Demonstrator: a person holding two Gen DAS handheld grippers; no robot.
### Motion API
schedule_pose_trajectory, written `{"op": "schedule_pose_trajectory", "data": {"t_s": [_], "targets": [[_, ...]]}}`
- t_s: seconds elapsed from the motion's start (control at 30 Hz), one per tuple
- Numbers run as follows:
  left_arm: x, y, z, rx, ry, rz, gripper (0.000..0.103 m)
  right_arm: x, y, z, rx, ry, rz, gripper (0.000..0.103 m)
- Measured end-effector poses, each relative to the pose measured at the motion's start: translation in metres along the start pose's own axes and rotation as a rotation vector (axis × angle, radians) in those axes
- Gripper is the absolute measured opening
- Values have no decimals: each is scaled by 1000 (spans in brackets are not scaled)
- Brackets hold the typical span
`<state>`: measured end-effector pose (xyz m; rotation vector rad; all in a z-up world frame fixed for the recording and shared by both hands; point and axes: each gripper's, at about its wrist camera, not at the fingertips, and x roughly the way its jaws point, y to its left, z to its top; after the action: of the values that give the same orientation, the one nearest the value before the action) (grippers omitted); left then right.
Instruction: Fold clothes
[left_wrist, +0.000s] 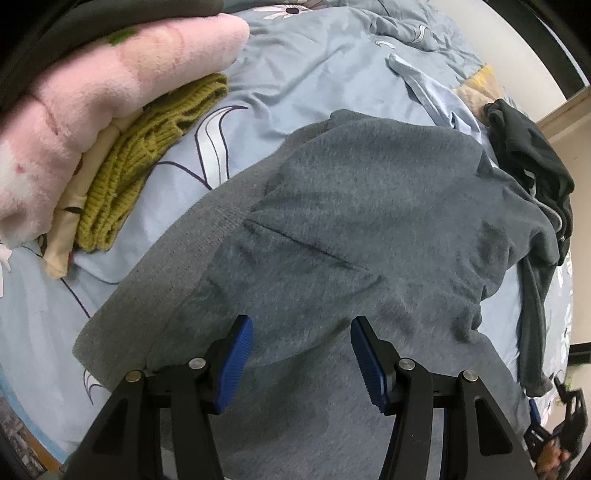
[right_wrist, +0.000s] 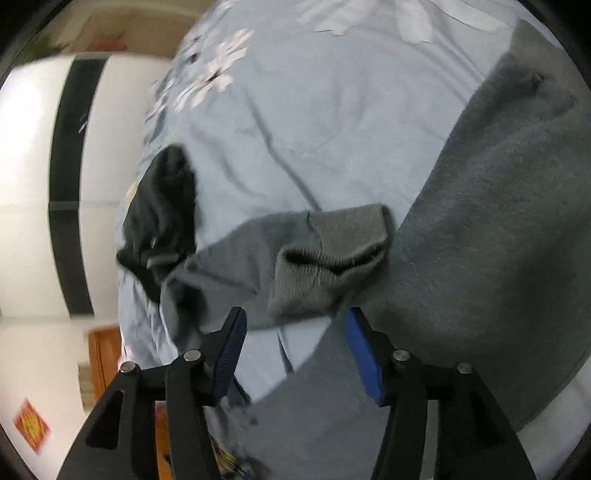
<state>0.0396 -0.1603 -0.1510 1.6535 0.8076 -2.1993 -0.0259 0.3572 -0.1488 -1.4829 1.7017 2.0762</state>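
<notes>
1. Over on the left edge, a small pile sits on the bed (left_wrist: 280, 66): a pink fleece (left_wrist: 92, 96) on top of an olive knit (left_wrist: 122, 177), both looking bundled or folded already, though who did that can't be told from here.
2. Now to the middle, where the grey sweater (left_wrist: 351, 221) lies spread on the blue flowered bedding. Its ribbed hem (left_wrist: 155, 295) runs off to the left, and part of the body appears doubled over itself, with a crease line across it. So it looks partly folded, not a tidy packet yet.
3. Left hand-held gripper (left_wrist: 301, 354) hovers low over the sweater with its blue pads wide apart, gripping nothing.
4. Moving right, a sleeve trails off the sweater's edge, loose and rumpled. Its ribbed cuff (right_wrist: 332, 258) gapes open just ahead of the right hand-held gripper (right_wrist: 295, 347), whose pads are also spread and empty.
5. Far right, a dark garment (left_wrist: 528, 162) lies crumpled in a heap, clearly needing folding.
6. My read: the sleeve wants tucking in, then the dark piece remains.
</notes>
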Motion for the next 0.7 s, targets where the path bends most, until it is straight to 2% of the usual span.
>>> {"op": "schedule_pose_trajectory", "data": {"t_s": [0.1, 0.17, 0.2, 0.23, 0.37, 0.47, 0.6, 0.7], "targets": [[0, -2, 0, 3, 2, 1, 59, 11, -1, 8, 100, -25, -21, 58], [0, -2, 0, 4, 2, 2, 59, 13, 4, 13, 95, -29, -36, 54], [0, -1, 0, 4, 2, 4, 59, 13, 7, 15, 84, -29, -44, 32], [1, 0, 1, 2, 3, 8, 59, 13, 10, 18, 72, -29, -52, 16], [1, 3, 6, -6, 3, 22, 59, 13, 21, 28, 26, -28, -85, 11], [-1, 2, 11, -6, -9, 24, 59, -5, 78, 54, -186, -72, -36, 11], [-5, 0, 17, -4, -25, 23, 59, -61, 169, 81, -576, -212, 49, 11], [-7, 0, 20, 3, -31, 26, 59, -98, 183, 97, -710, -313, 89, 11]]}}
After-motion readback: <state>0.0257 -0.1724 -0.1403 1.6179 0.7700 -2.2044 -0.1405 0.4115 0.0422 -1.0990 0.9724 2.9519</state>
